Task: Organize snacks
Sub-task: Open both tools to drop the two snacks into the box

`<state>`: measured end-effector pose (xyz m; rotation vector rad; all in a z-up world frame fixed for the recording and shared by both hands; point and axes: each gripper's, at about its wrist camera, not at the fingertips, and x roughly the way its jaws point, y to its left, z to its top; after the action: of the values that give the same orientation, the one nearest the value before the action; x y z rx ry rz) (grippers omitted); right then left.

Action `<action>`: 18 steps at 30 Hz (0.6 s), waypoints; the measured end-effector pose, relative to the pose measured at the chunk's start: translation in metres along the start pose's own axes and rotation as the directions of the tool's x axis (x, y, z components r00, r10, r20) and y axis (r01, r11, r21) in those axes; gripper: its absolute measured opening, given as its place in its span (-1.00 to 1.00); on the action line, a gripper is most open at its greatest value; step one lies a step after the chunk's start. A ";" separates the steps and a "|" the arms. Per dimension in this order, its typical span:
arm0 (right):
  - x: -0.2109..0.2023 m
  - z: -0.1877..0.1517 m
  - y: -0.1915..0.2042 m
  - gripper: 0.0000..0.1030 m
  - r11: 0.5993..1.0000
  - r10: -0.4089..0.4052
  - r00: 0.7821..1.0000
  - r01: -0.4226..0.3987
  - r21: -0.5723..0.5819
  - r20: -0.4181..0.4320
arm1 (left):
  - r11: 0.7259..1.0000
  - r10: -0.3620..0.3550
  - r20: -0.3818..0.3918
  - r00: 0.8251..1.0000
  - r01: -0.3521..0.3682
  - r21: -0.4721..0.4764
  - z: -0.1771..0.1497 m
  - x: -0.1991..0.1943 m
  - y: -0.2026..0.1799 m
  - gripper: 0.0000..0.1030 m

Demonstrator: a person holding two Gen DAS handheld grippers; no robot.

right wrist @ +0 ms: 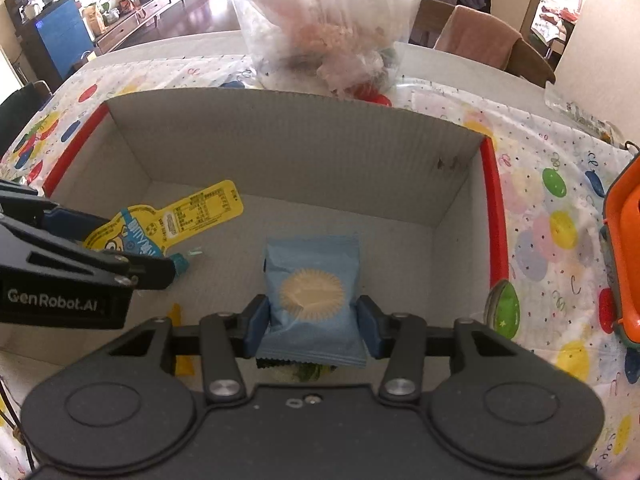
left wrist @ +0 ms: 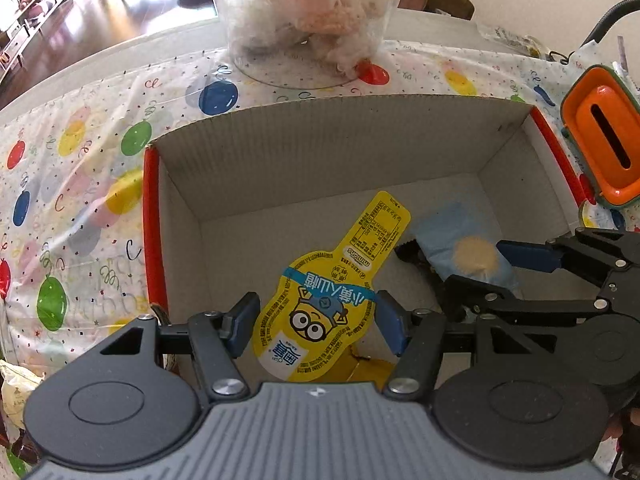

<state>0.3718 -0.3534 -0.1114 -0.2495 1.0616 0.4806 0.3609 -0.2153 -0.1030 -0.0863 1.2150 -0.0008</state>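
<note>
Left tool (left wrist: pixel 316 322) clamped the yellow pouch (left wrist: pixel 328 296); right tool (right wrist: pixel 312 326) clamped the blue packet (right wrist: pixel 314 300). Both hung inside the cardboard box (right wrist: pixel 296 148), bare floor ahead, walls beyond. Balloon-print worktop (left wrist: pixel 80 168) surrounded it.

L gripper (left wrist: pixel 316 320): tilted steeply down, blue fingers (left wrist: pixel 243 322) pressed on both sides of the yellow snack pouch (left wrist: pixel 320 304), holding it.
R gripper (right wrist: pixel 313 322): also tilted steeply down, blue fingers (right wrist: pixel 256 326) clamped on the sides of the light-blue snack packet (right wrist: pixel 312 300).
L vs R: side by side, close, not touching; R's black linkage shows at right edge of left wrist view, L's at left edge of right wrist view.
Hands/arms: person's hands not clearly visible in either view.
</note>
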 end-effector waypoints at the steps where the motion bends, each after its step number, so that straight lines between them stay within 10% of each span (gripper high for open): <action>1: 0.000 0.000 0.000 -0.08 1.000 0.003 1.000 -0.003 0.000 -0.001 | 1.000 0.001 0.000 1.000 -0.001 0.000 0.000 0.000 0.000 0.22; 18: -0.041 -0.005 0.001 0.25 1.000 0.029 0.995 -0.030 0.008 0.098 | 0.999 -0.044 0.083 0.996 0.046 -0.023 -0.014 -0.035 0.009 0.32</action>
<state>0.3511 -0.3647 -0.0780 -0.2008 0.9729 0.5093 0.3350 -0.2058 -0.0758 -0.1339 1.1308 -0.0217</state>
